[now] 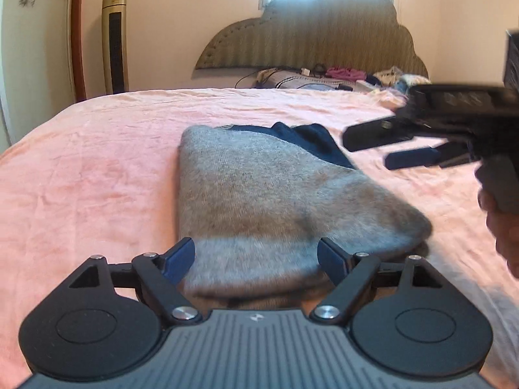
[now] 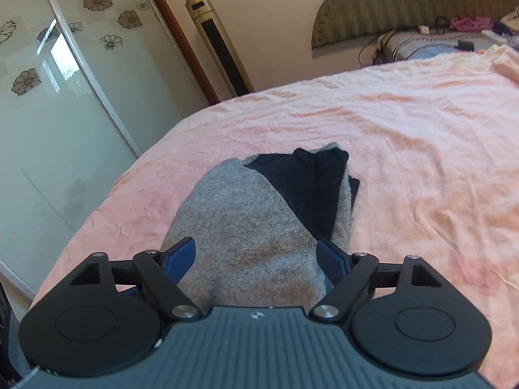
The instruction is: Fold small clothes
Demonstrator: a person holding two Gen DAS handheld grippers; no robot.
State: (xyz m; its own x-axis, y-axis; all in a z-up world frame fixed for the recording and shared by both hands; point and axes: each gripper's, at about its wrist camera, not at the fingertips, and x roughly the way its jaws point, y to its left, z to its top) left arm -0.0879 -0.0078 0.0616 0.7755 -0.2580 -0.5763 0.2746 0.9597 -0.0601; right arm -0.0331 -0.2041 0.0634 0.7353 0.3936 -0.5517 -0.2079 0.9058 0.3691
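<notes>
A small grey knitted garment (image 1: pixel 259 191) with a dark navy part (image 1: pixel 311 139) lies folded on the pink bed cover (image 1: pixel 97 162). My left gripper (image 1: pixel 258 257) is open, its fingers either side of the garment's near end, low over it. My right gripper (image 1: pixel 366 149) shows in the left wrist view at the right, open, above the bed beside the navy part. In the right wrist view the right gripper (image 2: pixel 256 256) is open above the grey garment (image 2: pixel 240 227), with the navy part (image 2: pixel 308 181) ahead.
The bed's padded headboard (image 1: pixel 318 39) is at the far end with a pile of clothes and cables (image 1: pixel 340 76). A gold tower fan (image 1: pixel 115 39) stands left of the bed. A glass wardrobe door (image 2: pixel 65 97) lies beyond the bed's left edge.
</notes>
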